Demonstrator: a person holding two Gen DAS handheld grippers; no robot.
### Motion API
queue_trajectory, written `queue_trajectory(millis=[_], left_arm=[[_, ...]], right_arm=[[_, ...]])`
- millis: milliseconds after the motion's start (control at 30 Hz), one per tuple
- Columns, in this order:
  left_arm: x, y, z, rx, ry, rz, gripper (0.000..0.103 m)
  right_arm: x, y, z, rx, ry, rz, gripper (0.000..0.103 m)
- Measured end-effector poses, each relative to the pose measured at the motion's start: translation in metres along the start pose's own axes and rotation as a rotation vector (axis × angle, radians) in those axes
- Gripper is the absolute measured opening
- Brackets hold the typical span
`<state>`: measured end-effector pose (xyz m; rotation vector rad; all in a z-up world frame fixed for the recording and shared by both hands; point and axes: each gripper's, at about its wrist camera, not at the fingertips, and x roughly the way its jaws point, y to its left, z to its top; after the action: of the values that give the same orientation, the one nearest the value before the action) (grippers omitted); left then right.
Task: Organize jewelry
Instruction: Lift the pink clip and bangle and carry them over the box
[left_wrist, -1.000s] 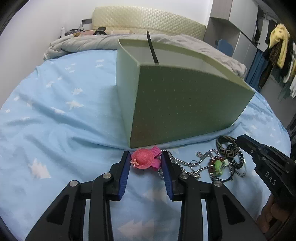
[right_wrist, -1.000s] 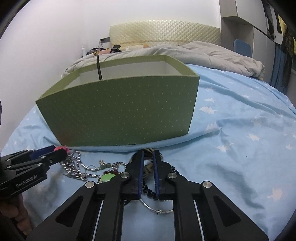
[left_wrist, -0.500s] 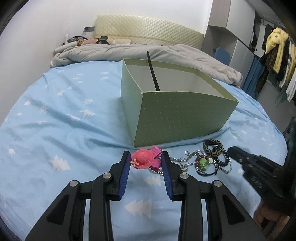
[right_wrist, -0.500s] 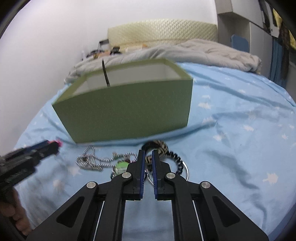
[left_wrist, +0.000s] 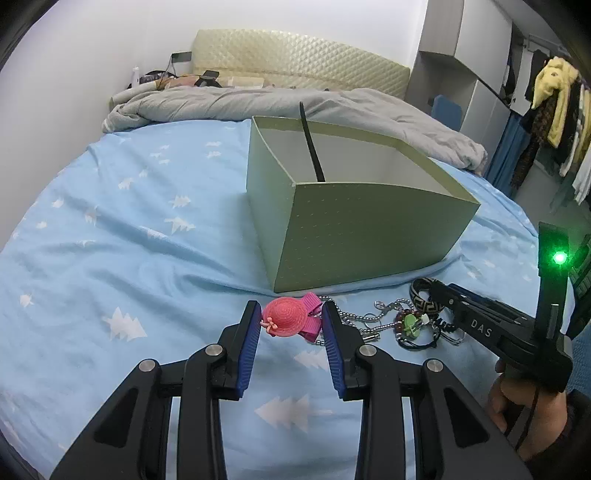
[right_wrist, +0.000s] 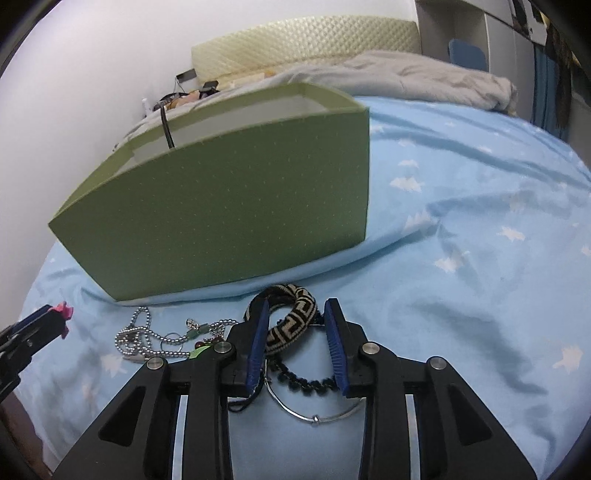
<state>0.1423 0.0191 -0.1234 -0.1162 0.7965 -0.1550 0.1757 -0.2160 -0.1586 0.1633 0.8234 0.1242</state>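
Left gripper: your left gripper is clamped on the pink plastic sun-hat hair clip, both blue pads pressing its sides, held clear above the blue tree-print bedsheet.

Hat clip handling: light and rigid, I judge, but the rounded hat crown looks slick; you hold it across the brim and bow, which seems secure enough. Avoid squeezing harder, since the small bow could snap.

Right gripper: your right gripper has just been opening; its jaws now stand apart around the near part of the black-and-cream woven key-pattern bangle, with no pad visibly pressing it. Nothing is gripped there.

Bangle handling: it looks thick, padded and fabric-wound, so light, slightly yielding and not slippery. Take it across the band where it already sits between the pads; the ring shape may swing once lifted.

Neighbours: a black beaded bracelet and a thin silver wire hoop lie under and just beside the bangle; they could snag and come up with it. The silver ball chain lies in a loose tangle to the left, limp and likely to trail.

Destination: the open sage-green dotted cardboard box stands just behind the jewelry pile, a black stick-like item leaning inside. Its walls look thin, so drop pieces in rather than push against the rim.
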Motion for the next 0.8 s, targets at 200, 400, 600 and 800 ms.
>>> queue_trajectory(millis=[200, 400, 600, 800], left_arm=[[0.0, 0.004, 0.002, -0.006, 0.001, 0.002, 0.034], [-0.009, 0.001, 0.004, -0.002, -0.013, -0.001, 0.034], [-0.026, -0.005, 0.009, 0.003, -0.03, -0.013, 0.034], [-0.044, -0.018, 0.03, 0.023, -0.051, -0.038, 0.034]], right_arm=[[-0.013, 0.005, -0.003, -0.011, -0.042, -0.003, 0.007], [-0.037, 0.012, -0.006, -0.031, -0.059, -0.013, 0.007], [-0.068, 0.022, -0.003, -0.062, -0.084, -0.012, 0.007], [-0.1, 0.03, 0.015, -0.063, -0.132, 0.018, 0.007]])
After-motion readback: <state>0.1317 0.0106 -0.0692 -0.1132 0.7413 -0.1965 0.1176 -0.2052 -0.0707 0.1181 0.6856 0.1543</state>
